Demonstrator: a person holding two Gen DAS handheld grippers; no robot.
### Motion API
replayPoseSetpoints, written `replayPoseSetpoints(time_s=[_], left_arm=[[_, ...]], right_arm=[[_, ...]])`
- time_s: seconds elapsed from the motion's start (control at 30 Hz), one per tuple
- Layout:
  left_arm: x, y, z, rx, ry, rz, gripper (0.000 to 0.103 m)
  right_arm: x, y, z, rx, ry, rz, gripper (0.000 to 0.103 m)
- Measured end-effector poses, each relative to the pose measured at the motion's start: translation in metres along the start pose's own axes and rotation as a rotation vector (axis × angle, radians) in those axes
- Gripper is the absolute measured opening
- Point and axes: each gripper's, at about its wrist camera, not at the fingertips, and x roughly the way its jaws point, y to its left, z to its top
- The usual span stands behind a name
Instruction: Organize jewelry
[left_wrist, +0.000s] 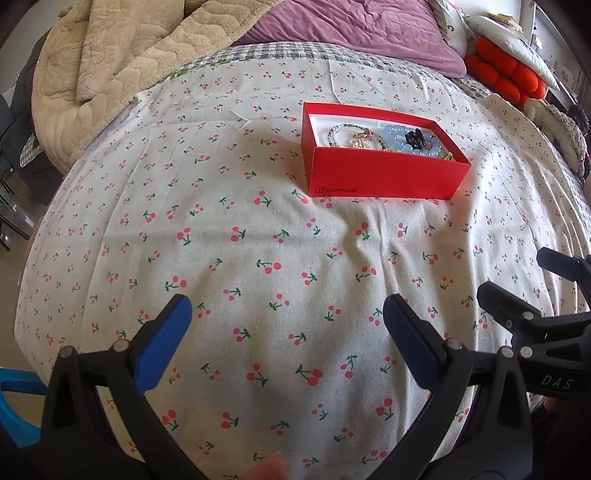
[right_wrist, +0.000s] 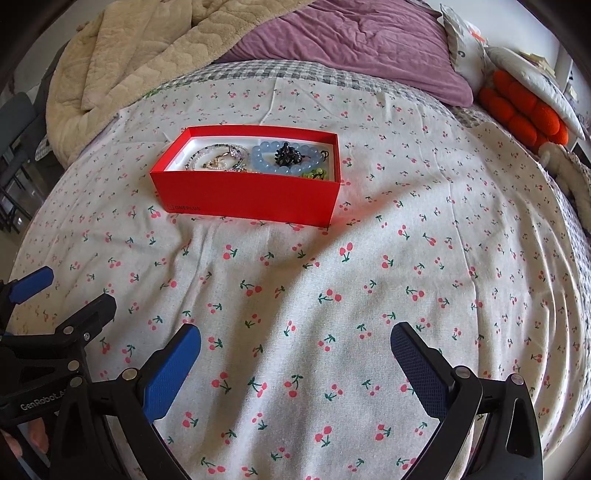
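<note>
Jewelry all sits in the red box (right_wrist: 245, 184); none visible loose on the bed (right_wrist: 332, 295). Left hand-held gripper (left_wrist: 286, 332) and right hand-held gripper (right_wrist: 295, 354) both spread wide, empty, hovering side by side over the cherry-print sheet near the bed's near edge. Box lies ahead of both, well apart: right of centre for the left one, left of centre for the right, so roughly between them. Can't call which is nearer. Long axis runs across the view, long wall facing us. Inside: bead strands and a gold piece (right_wrist: 218, 158) at the left end, blue bead bracelet (right_wrist: 284, 162) with a black clip (right_wrist: 286, 153) on it at the right, green bits (right_wrist: 316, 172) in the right near corner. Looks near done.
</note>
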Motion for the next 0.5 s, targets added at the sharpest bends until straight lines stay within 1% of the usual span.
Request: replayPoseSetpoints(time_s=[0.5], left_arm=[[-0.0004,0.0001,-0.0005,-0.002,0.001,0.002,0.103]], right_arm=[[0.0022,-0.0002,-0.0006,0.002,0.005,-0.001,0.103]])
